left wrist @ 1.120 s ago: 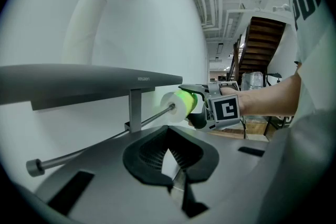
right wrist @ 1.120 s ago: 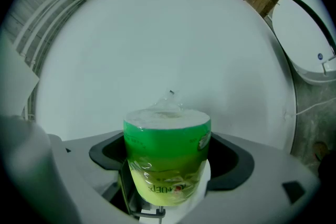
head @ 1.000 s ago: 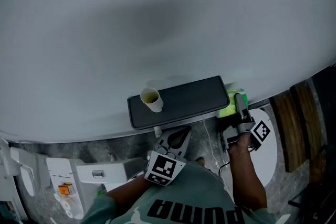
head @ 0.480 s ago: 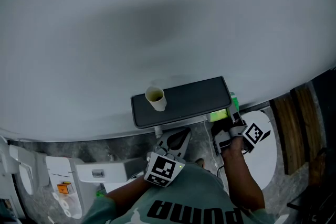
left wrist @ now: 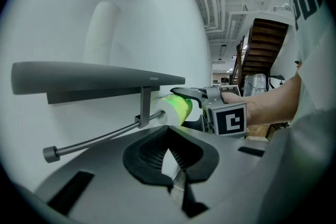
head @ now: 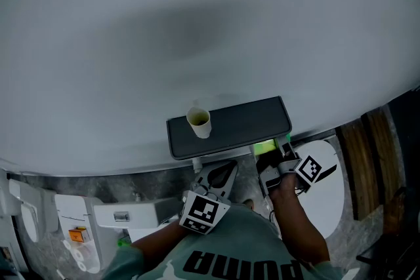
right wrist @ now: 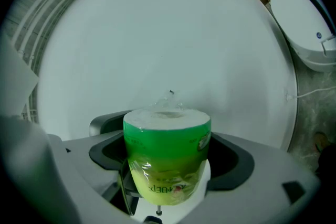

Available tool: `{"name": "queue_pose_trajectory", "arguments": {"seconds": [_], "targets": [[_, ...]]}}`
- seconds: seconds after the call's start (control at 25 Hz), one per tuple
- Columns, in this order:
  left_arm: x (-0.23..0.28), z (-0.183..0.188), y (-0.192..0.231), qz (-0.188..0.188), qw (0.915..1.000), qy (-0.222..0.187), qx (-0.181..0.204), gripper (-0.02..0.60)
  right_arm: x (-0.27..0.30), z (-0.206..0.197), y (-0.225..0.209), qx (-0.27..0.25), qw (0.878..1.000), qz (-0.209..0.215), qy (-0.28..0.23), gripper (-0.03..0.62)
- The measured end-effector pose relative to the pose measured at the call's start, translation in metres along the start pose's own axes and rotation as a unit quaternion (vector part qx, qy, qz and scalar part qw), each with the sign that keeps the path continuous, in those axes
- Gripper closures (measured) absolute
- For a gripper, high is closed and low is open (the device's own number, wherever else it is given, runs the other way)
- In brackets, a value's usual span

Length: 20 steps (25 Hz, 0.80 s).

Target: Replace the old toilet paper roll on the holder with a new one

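A new toilet paper roll (right wrist: pixel 167 157) in green plastic wrap stands upright between the jaws of my right gripper (right wrist: pixel 167 165), which is shut on it. In the head view the roll (head: pixel 265 146) and right gripper (head: pixel 274 153) sit just under the right end of a dark wall shelf (head: pixel 239 124). From the left gripper view, the roll's (left wrist: pixel 176 108) white end meets the right tip of the bare holder rod (left wrist: pixel 100 136). My left gripper (head: pixel 220 175) hangs below the shelf, shut and holding nothing.
A white tube or cup (head: pixel 199 122) stands upright on the shelf's left part. The white wall is close behind. A white round lid (head: pixel 333 190) and wooden slats (head: pixel 367 160) lie at the right, with white fixtures (head: pixel 125 216) at the lower left.
My right gripper has carried the green-wrapped roll left and down, from beside the shelf's right end to under it at the rod's tip. The left gripper has hardly moved.
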<state>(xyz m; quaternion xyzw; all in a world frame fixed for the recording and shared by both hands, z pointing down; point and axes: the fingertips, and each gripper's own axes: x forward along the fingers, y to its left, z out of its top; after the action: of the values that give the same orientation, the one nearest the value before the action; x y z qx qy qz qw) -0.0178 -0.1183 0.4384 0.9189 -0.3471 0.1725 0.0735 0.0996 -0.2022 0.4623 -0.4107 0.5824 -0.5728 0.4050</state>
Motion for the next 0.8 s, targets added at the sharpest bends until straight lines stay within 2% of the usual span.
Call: {"name": "queue_pose_trajectory", "arguments": {"seconds": [0.48, 0.8], "targets": [[-0.004, -0.004, 0.006, 0.0, 1.0, 0.001, -0.004, 0.577, 0.008, -0.031, 0.002, 0.005, 1.0, 0.009, 0.016, 0.131], [-0.001, -0.001, 0.006, -0.002, 1.0, 0.001, -0.004, 0.577, 0.01, -0.038, 0.004, 0.01, 1.0, 0.019, 0.023, 0.131]]}}
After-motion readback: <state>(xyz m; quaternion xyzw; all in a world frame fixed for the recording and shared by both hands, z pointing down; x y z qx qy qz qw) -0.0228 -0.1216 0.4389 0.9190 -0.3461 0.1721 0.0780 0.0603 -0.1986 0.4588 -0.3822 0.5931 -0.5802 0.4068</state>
